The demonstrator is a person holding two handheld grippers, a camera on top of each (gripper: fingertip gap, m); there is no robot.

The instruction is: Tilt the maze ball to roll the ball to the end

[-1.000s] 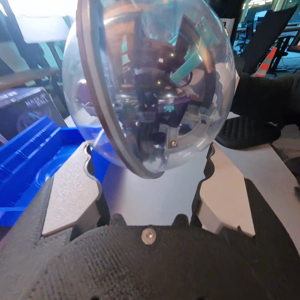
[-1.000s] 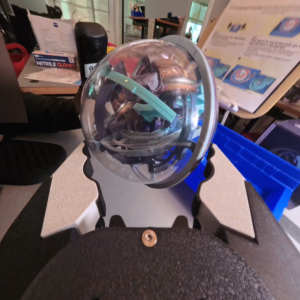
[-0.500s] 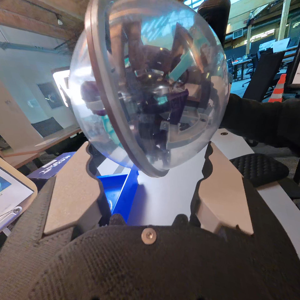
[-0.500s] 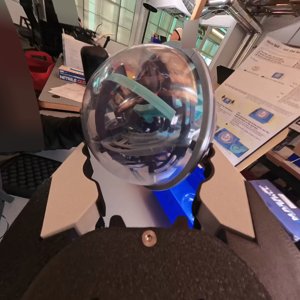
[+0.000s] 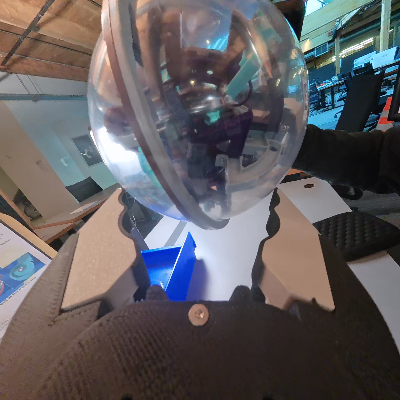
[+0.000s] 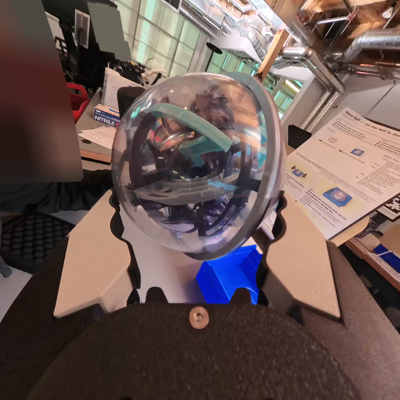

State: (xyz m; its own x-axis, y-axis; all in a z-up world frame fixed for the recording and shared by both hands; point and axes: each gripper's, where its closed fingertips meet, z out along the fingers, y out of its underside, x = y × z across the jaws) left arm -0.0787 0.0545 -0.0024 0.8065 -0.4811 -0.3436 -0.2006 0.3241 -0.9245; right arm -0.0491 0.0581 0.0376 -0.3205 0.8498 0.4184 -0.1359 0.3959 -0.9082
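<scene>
The maze ball (image 5: 198, 112) (image 6: 194, 164) is held aloft, clamped between the left gripper (image 5: 198, 207) and the right gripper (image 6: 195, 207), above a white table (image 5: 227, 255). A blue bin (image 5: 171, 268) (image 6: 229, 277) is seen below, an instruction sheet (image 6: 346, 173) beside, in an open workshop.

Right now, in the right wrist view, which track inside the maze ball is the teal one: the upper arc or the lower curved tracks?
The upper arc inside the maze ball is teal; it sweeps across the top. The lower curved tracks are grey.
</scene>
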